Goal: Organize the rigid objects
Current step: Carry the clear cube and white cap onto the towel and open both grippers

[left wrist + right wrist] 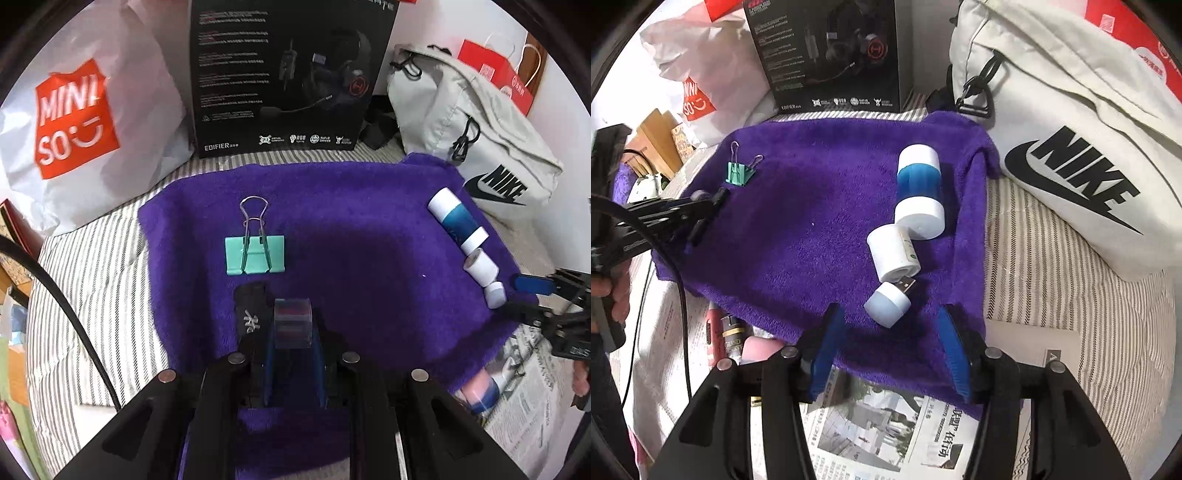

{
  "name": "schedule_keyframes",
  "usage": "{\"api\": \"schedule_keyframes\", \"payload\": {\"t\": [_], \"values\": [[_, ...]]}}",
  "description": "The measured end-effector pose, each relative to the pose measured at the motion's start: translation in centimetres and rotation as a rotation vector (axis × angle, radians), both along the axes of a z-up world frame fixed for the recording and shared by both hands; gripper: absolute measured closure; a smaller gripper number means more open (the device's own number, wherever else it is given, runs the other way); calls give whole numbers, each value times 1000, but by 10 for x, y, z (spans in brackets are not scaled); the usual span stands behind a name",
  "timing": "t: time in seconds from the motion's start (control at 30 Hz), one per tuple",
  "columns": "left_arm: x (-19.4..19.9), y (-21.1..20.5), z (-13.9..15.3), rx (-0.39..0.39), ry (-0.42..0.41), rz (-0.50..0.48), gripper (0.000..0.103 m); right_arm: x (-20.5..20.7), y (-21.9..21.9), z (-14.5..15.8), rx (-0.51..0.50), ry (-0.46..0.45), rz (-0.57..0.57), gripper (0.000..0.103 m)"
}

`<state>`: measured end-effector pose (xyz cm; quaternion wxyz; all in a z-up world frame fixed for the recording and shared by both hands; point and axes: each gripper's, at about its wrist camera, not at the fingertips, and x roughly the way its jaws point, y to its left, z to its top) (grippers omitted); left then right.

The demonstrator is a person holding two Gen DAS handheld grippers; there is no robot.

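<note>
While the left gripper (293,325) pinched a clear box (293,322) for placing, the right gripper (890,343) stood spread, its plug (889,298) lined up beside the tubs.

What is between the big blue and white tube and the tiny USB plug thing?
The white adapter lies between the blue and white tube and the small USB light, seen best in the right wrist view.

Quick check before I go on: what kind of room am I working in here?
Most likely a bedroom at home: the purple towel lies on striped bedding, with a Miniso shopping bag, a headset box and a Nike bag propped behind.
</note>
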<state>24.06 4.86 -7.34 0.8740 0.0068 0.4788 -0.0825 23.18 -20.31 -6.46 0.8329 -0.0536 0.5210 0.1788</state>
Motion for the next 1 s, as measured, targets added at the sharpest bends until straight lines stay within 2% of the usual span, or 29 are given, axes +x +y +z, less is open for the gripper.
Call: {"api": "schedule_keyframes", "payload": {"t": [0.5, 0.73, 0.83, 0.9, 1.0], "values": [[28, -8, -14, 39, 13, 7, 86, -30, -19, 15, 69, -73, -31, 49], [27, -16, -14, 103, 1, -2, 85, -44, -32, 19, 75, -92, -70, 49], [26, -15, -14, 99, 4, 4, 78, -49, -35, 22, 88, -95, -79, 49], [23, -15, -15, 92, 7, -1, 65, -55, -37, 23, 98, -97, -87, 49], [18, -20, -16, 109, 6, -1, 59, -64, -37, 24, 112, -95, -81, 49]]}}
